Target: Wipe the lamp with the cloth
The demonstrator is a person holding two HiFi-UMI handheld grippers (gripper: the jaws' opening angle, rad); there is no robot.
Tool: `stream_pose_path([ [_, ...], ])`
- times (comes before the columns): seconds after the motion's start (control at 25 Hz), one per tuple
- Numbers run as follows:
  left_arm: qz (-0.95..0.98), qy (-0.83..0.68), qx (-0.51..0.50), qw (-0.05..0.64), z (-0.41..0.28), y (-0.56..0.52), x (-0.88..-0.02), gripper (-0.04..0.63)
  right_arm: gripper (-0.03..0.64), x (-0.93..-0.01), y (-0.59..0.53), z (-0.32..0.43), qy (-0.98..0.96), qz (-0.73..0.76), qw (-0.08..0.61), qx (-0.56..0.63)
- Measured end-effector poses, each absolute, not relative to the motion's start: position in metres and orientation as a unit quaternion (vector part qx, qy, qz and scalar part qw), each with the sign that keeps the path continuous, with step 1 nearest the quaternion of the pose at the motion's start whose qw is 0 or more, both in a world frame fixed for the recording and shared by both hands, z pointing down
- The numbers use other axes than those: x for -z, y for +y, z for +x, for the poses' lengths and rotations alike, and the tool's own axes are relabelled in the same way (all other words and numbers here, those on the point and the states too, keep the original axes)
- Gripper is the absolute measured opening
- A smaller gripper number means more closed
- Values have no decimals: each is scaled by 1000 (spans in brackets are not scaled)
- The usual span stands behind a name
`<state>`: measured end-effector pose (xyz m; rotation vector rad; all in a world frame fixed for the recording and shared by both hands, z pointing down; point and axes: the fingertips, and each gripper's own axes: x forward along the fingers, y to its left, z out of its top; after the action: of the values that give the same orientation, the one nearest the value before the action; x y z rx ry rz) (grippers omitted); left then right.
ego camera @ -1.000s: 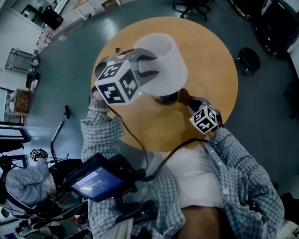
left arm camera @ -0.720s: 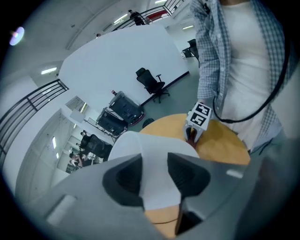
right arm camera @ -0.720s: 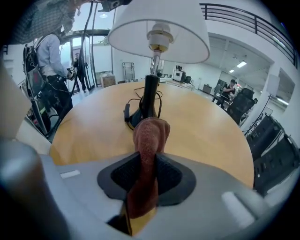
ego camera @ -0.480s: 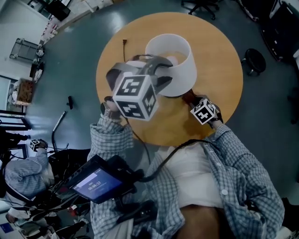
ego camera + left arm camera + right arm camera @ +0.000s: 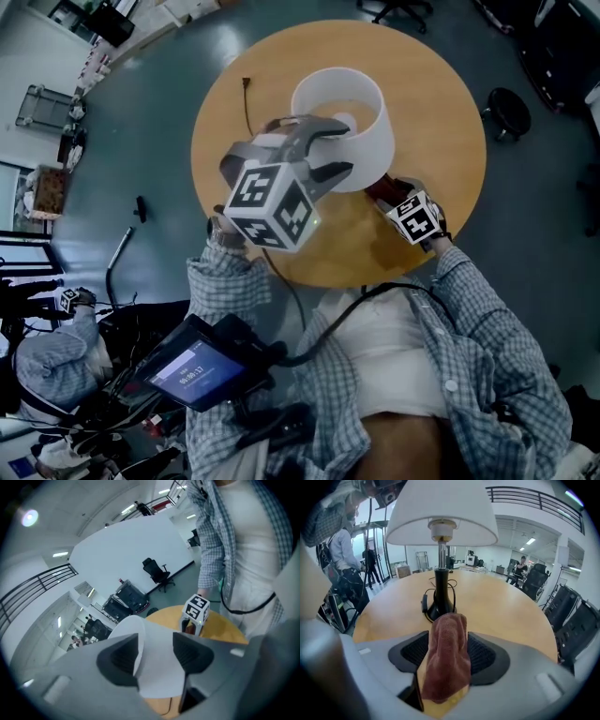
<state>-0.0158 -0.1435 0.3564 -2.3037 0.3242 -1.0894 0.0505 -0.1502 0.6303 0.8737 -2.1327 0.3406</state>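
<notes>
since the earlier frame the left gripper (image 5: 339, 146) has been carried round to the near rim of the smooth white shade (image 5: 157, 679), and both pairs of fingers have just been spread wide. the shade's thin wall is straddled by the left fingers. a nubby brown cloth (image 5: 446, 660) is left loose between those of the right gripper (image 5: 449, 637). the lamp (image 5: 373, 141) is set on the round wooden table (image 5: 441, 150). its black stem (image 5: 439, 585) and cord (image 5: 424, 604) are shown only in the right gripper view.

We are listing the lamp (image 5: 370, 150) standing on the worktop (image 5: 431, 103), and the cloth (image 5: 447, 658) sitting just before it, nearer us.
</notes>
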Motion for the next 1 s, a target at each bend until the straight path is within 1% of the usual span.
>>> stream_pose_path([
  [0.08,-881,146,362,265,-15,-146,-347,246,264,-624,-152,55,-843,361,370,-146],
  [0.2,-907,197,284,241,-21,-149,-327,249,258,-611,-151,64,-847,386,332,-155],
  [0.24,-914,216,253,232,-25,-149,-319,247,249,-604,-150,67,-848,395,318,-158],
  [0.32,-924,258,184,215,-39,-147,-298,219,202,-589,-145,71,-848,415,289,-158],
  [0.4,-928,305,116,177,-61,-143,-283,142,133,-573,-139,76,-847,437,260,-155],
  [0.48,-927,349,70,120,-82,-140,-290,53,58,-559,-136,82,-844,457,236,-150],
  [0.52,-925,364,58,94,-89,-138,-298,21,20,-553,-136,85,-844,463,224,-150],
  [0.56,-922,377,51,69,-94,-135,-309,6,5,-548,-134,86,-846,464,212,-153],
  [0.68,-918,395,38,4,-100,-114,-346,5,3,-534,-119,73,-858,450,167,-184],
  [0.8,-923,383,21,-41,-103,-81,-398,5,3,-523,-98,50,-866,431,134,-215],
  [0.88,-925,373,23,-63,-95,-64,-432,5,3,-522,-89,39,-870,420,127,-224],
  [1.0,-929,355,52,-95,-74,-47,-468,5,3,-525,-82,36,-873,412,133,-225],
])
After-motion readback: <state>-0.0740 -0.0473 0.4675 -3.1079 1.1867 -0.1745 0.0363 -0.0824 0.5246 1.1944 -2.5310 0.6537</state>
